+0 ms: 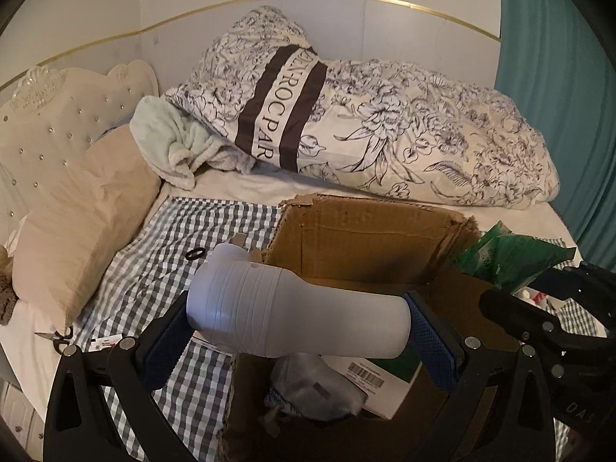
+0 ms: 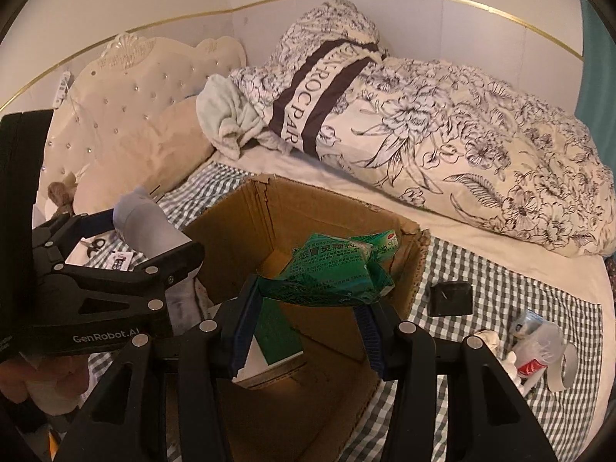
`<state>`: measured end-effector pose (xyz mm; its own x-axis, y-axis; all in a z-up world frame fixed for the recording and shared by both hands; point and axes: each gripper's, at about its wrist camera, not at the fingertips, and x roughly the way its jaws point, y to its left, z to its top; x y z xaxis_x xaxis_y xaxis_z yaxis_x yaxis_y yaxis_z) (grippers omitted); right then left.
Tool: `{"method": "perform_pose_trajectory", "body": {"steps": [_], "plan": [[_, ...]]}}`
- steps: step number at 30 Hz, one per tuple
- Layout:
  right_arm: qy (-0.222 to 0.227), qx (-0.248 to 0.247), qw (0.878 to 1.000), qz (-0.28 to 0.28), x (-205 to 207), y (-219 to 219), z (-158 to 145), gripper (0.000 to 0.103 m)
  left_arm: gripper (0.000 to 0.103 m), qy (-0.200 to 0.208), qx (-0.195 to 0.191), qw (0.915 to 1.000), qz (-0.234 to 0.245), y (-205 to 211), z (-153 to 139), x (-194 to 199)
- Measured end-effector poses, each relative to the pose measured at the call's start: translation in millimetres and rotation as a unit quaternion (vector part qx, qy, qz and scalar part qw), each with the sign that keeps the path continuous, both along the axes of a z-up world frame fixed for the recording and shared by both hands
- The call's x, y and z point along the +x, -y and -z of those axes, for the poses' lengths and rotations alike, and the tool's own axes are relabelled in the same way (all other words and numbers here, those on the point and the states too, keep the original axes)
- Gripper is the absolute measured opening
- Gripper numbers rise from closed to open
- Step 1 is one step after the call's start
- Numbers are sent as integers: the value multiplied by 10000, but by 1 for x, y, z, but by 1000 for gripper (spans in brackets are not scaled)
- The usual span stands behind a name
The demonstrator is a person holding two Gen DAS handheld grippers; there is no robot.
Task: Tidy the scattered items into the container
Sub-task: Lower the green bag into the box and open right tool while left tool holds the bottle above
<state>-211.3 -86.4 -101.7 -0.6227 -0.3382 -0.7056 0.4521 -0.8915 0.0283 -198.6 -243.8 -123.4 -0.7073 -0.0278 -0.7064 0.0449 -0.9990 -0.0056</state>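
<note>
A: Left wrist view: left tongs [image 1: 298, 333] clamped end to end on a pale grey bottle [image 1: 296, 308], lying crosswise over the near edge of the cardboard box [image 1: 369, 238]. Holding, not wide.

B: Right wrist view: right tongs [image 2: 308, 319] pinch a crumpled green packet [image 2: 335, 273], pads pressed on both sides. Packet hangs over the open box, mouth dead centre.

A: Step?

B: Both loads at the drop-off stage, I'd judge. Box already has a green-and-white carton [image 2: 277, 342] on its floor, plus a barcode label and a clear bag on my side.

A: Next move calls for opening over the cavity, not the rim. Bottle sits near the 9 o'clock wall in your view; it could tip onto the bed if let go early.

B: Still out on the checked cloth [image 2: 500, 292]: black block [image 2: 450, 298] at 3 o'clock of the box, plastic-wrapped can [image 2: 539, 346] at 4, scissors [image 1: 59, 337] at 9 in yours, black ring [image 1: 193, 254] near 10.
</note>
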Motion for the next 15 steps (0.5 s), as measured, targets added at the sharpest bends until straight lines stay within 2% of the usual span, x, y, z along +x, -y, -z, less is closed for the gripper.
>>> {"method": "perform_pose_trajectory", "body": {"steps": [5, 15], "plan": [[129, 55, 9999, -99, -13, 7, 14, 48, 103, 219, 57, 9997, -53, 8, 15, -15], [358, 120, 9992, -160, -27, 12, 36, 49, 103, 381, -38, 9993, 14, 5, 27, -29]]}}
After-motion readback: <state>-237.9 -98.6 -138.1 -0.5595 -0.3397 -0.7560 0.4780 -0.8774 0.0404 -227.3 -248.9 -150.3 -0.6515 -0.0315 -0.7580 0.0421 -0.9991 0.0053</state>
